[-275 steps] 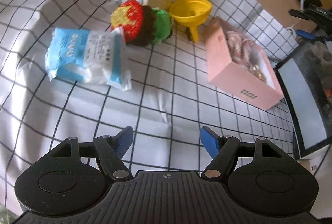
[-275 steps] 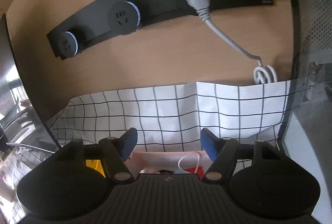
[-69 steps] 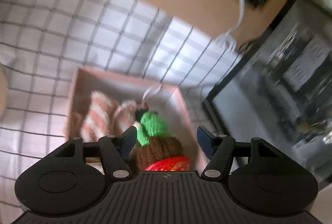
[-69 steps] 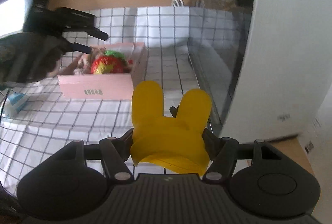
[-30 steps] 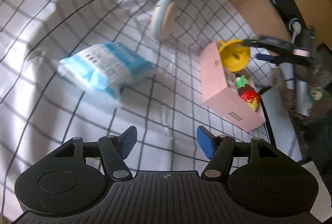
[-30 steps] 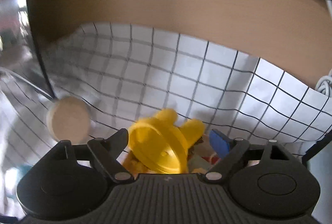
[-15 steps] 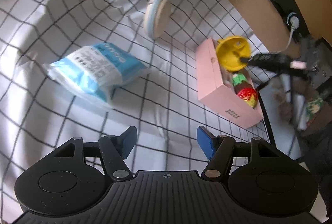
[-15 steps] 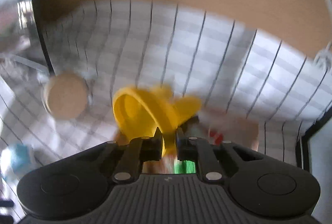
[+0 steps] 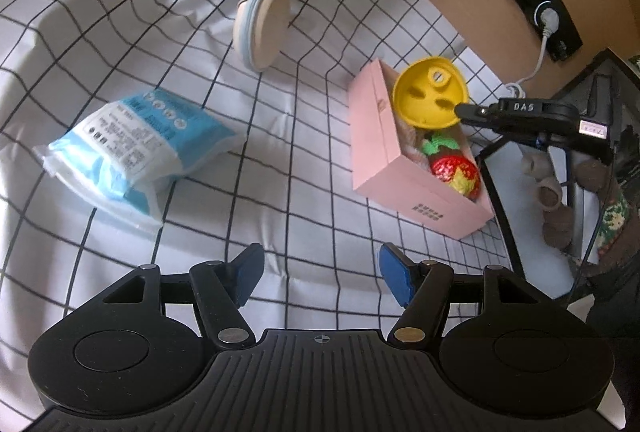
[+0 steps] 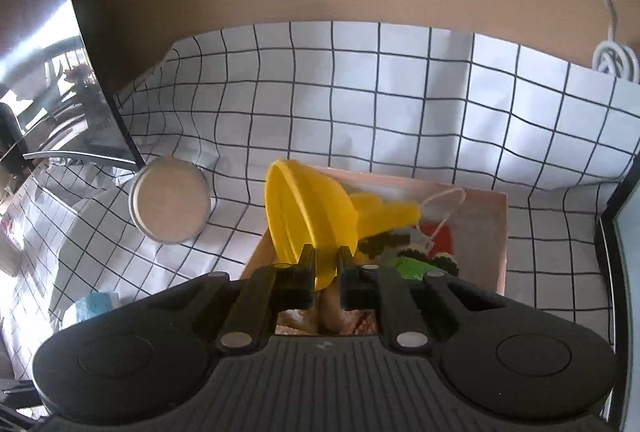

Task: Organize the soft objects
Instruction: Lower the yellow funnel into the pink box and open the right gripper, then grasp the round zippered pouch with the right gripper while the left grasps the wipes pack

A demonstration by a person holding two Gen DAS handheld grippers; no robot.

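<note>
Grid-checked cloth (image 9: 280, 160) over the tabletop, wooden wall behind. Right claw (image 10: 325, 264) pinched tight on the rim of a yellow funnel (image 10: 310, 210), held over the far end of the pink box (image 9: 384, 156), above the knitted strawberry toy (image 9: 456, 172) inside. Left claw (image 9: 322, 274) spread wide, holding nothing, near side. Blue-white soft pack (image 9: 132, 144) left on the cloth, round tin (image 9: 262, 26) farther back.

Box (image 9: 394, 152) at 3 o'clock on cloth (image 9: 280, 168). Funnel (image 9: 430, 98) over box's far end. Knit toy (image 9: 454, 170) in box. Pack (image 9: 132, 140) at 9 o'clock. Round tin (image 9: 264, 24) at 12, behind pack.
</note>
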